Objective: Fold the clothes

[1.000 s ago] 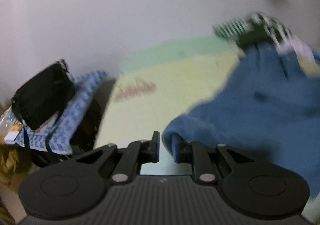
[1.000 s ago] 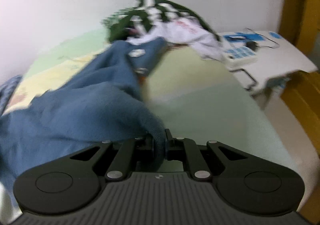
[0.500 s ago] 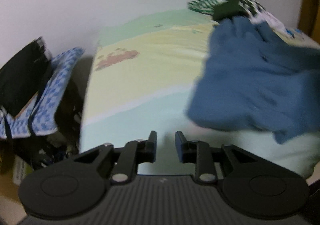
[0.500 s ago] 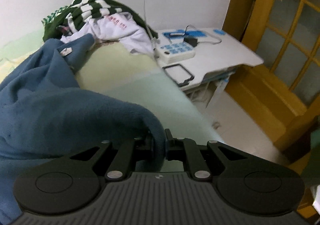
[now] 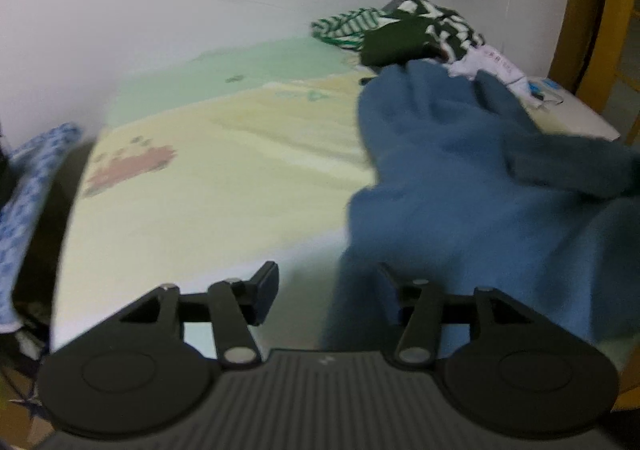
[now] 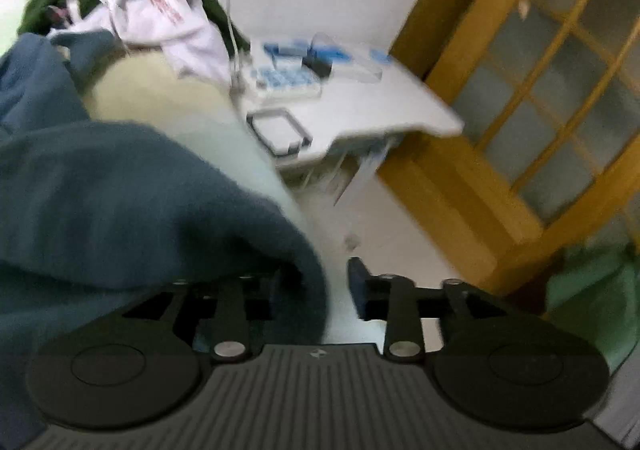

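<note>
Bed [image 5: 208, 185]: blue fleece [image 5: 480, 185] spread, clothes heap [image 5: 412, 29] at far end.

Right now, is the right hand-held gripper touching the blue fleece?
Touching. In the right wrist view the blue fleece drapes over the right hand-held gripper's left finger; its jaws have just been opening and no longer clamp it.

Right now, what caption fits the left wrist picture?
Open left hand-held gripper beside a fuzzy blue fleece garment on a pastel bed sheet.

Right claw [image 6: 314, 290] just opening, blue fleece [image 6: 120, 185] between — white desk [image 6: 360, 105] beyond
</note>
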Available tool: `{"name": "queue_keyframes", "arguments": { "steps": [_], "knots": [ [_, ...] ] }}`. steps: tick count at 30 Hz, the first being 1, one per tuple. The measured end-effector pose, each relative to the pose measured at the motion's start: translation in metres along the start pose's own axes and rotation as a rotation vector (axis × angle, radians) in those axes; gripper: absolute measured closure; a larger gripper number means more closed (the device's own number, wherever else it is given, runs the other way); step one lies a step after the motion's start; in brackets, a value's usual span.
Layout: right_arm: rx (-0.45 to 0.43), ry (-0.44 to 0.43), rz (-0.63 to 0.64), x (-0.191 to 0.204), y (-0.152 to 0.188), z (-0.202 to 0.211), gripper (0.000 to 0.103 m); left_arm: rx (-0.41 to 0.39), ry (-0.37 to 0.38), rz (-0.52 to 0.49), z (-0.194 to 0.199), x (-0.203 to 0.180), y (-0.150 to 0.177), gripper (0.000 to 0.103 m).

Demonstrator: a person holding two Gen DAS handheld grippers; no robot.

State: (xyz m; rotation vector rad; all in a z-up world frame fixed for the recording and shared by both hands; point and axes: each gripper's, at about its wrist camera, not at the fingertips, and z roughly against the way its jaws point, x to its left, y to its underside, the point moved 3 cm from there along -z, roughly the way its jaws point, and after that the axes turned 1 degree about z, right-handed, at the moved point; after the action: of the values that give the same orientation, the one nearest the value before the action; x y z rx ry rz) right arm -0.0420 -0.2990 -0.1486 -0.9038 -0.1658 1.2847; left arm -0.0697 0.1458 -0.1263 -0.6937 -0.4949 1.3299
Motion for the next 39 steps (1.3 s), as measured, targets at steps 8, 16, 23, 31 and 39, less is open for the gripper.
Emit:
{"name": "queue_keyframes", "arguments": {
  "steps": [8, 16, 23, 31, 39],
  "knots": [
    [-0.143, -0.437, -0.121, 0.007, -0.061, 0.040, 0.032, -0.023, 0.083, 0.023, -0.062, -0.033, -0.071, 0.023],
    [-0.088, -0.576, -0.018, 0.117, -0.114, -0.030, 0.032, 0.122, 0.046, 0.112, -0.147, -0.050, -0.104, 0.031],
    [0.021, -0.601, -0.011, 0.165, -0.140, -0.085, 0.032, 0.148, 0.026, 0.153, -0.179, -0.067, -0.119, 0.045],
    [0.044, -0.662, -0.044, 0.176, -0.144, -0.105, 0.079, 0.072, -0.036, 0.160, -0.161, -0.081, -0.123, 0.097],
    [-0.038, -0.791, -0.059, 0.176, -0.158, -0.072, 0.087, -0.069, -0.087, 0.253, -0.086, -0.034, -0.135, 0.096]
  ]
}}
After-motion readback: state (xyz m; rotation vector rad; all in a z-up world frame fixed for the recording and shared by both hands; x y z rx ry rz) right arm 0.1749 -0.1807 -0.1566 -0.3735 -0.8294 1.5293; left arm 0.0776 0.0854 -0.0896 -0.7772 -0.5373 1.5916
